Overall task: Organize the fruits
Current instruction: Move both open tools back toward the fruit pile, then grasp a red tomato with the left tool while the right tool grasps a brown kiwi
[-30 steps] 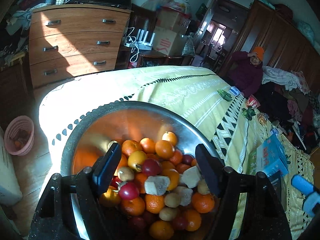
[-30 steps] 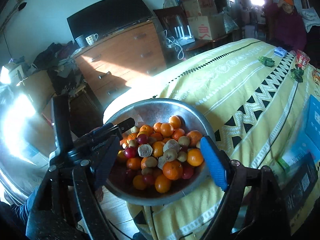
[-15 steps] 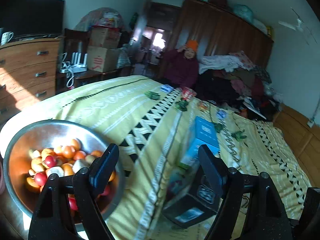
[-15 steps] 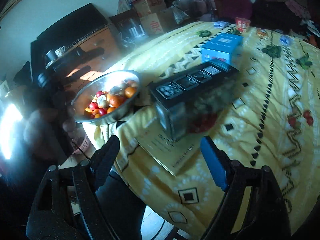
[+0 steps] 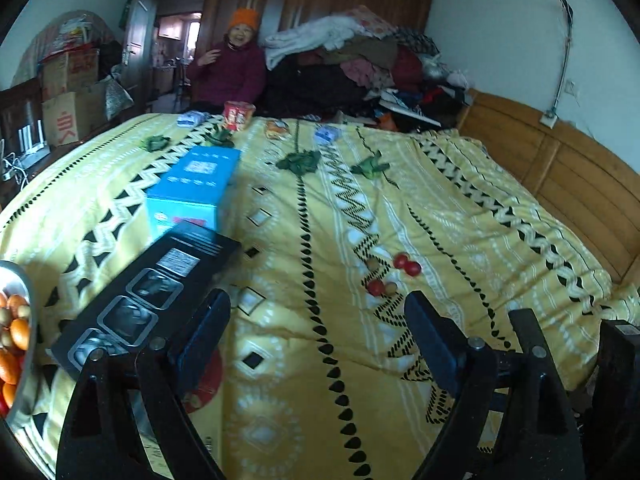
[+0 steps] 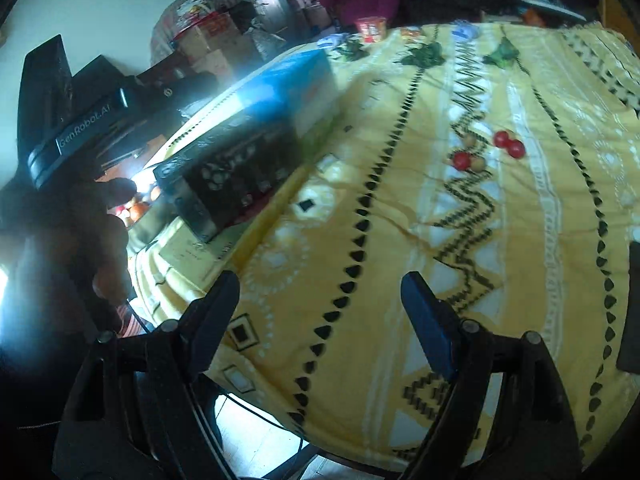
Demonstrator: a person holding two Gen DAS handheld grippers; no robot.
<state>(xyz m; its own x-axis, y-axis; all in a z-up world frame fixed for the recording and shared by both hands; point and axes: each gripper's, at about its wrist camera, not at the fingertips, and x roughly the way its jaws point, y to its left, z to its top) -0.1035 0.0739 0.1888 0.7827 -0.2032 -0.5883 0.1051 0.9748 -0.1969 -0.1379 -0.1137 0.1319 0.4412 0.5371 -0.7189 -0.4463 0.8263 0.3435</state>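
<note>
Opening wider with nothing between its jaws, the left claw (image 5: pixel 316 332) hangs over a yellow patterned bedspread (image 5: pixel 460 216). The right claw (image 6: pixel 320 312) stands wide and empty too. Small red and tan round fruits (image 5: pixel 394 274) lie loose on the bed ahead; a black box (image 5: pixel 148 300) and steel bowl of oranges (image 5: pixel 14 332) sit left.
</note>
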